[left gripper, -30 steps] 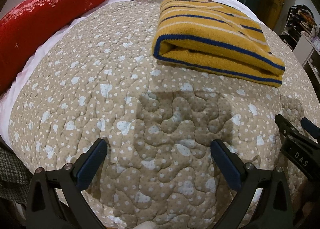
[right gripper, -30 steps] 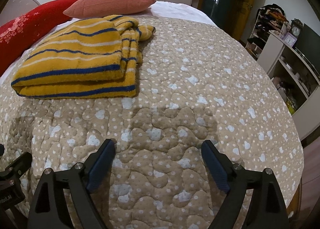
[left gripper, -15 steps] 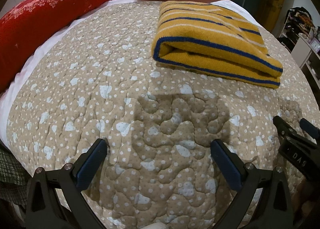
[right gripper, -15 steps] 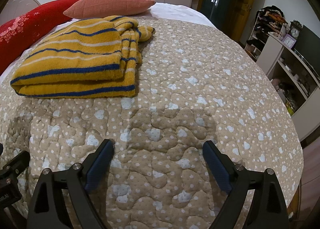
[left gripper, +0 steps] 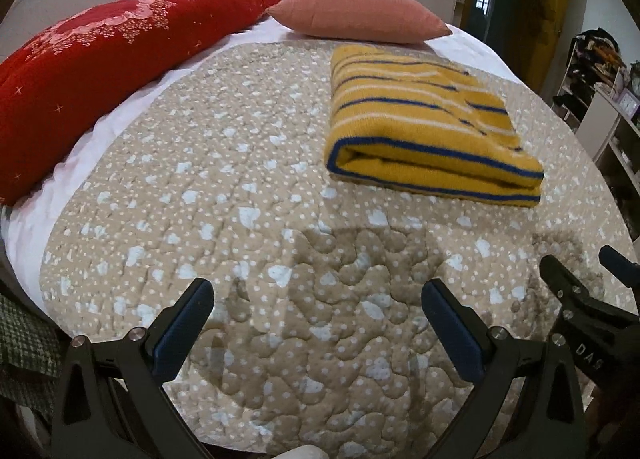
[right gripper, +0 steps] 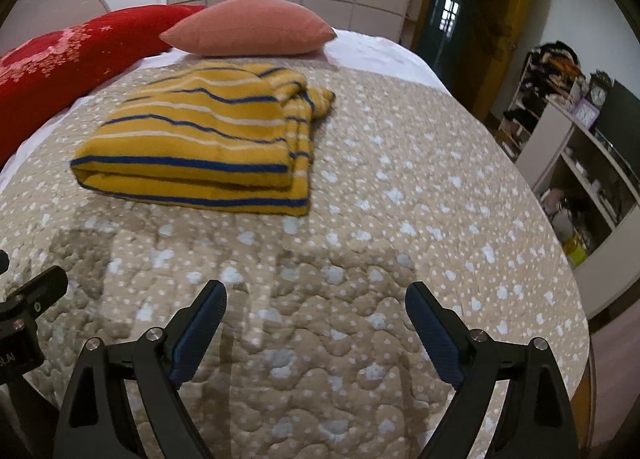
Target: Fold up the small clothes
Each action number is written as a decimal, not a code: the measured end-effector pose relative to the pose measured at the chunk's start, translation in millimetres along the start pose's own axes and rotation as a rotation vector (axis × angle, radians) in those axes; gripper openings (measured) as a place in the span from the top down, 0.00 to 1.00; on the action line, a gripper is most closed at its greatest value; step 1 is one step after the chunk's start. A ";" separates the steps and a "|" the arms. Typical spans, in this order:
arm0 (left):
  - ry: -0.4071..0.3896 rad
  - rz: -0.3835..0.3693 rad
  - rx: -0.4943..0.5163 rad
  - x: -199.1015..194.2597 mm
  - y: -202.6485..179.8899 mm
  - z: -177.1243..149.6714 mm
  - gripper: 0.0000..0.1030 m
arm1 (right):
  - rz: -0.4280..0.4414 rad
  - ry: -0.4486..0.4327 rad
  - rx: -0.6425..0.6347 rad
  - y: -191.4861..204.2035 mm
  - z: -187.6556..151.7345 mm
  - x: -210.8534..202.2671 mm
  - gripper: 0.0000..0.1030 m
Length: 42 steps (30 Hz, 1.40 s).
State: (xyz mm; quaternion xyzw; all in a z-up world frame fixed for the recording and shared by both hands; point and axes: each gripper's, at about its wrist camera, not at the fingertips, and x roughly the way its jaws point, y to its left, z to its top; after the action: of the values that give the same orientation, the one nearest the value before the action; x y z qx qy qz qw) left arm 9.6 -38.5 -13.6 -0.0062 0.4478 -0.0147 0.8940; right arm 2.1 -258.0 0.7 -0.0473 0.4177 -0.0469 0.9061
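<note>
I see my left gripper [left gripper: 318,333] and my right gripper [right gripper: 316,333] side by side above the near part of the bed, both with jaws spread wide and holding nothing. The sweater [left gripper: 424,127], yellow with blue and white stripes, lies folded flat on the quilt [left gripper: 224,187], well apart from both grippers. From my left view it sits ahead and to the right; from my right view it sits ahead and to the left [right gripper: 200,143]. Just past it rests a pink pillow [left gripper: 356,13], and a long red pillow [left gripper: 92,71] lies along the left edge of the bed.
</note>
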 end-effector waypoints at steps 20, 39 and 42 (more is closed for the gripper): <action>-0.008 -0.015 -0.017 -8.2 5.7 1.1 0.00 | -0.015 -0.029 -0.025 7.4 4.2 -17.1 0.09; 0.046 -0.017 -0.025 10.5 6.4 -5.3 0.00 | 0.006 -0.019 -0.018 8.6 3.5 -7.4 0.09; 0.057 -0.009 -0.021 14.9 7.5 -6.0 0.00 | 0.011 -0.014 -0.029 12.3 3.5 -3.9 0.09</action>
State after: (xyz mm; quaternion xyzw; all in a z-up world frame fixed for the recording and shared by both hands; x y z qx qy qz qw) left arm 13.9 -31.5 -29.3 -0.0172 0.4733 -0.0141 0.8806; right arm 2.8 -245.1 4.3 -0.0583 0.4124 -0.0355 0.9084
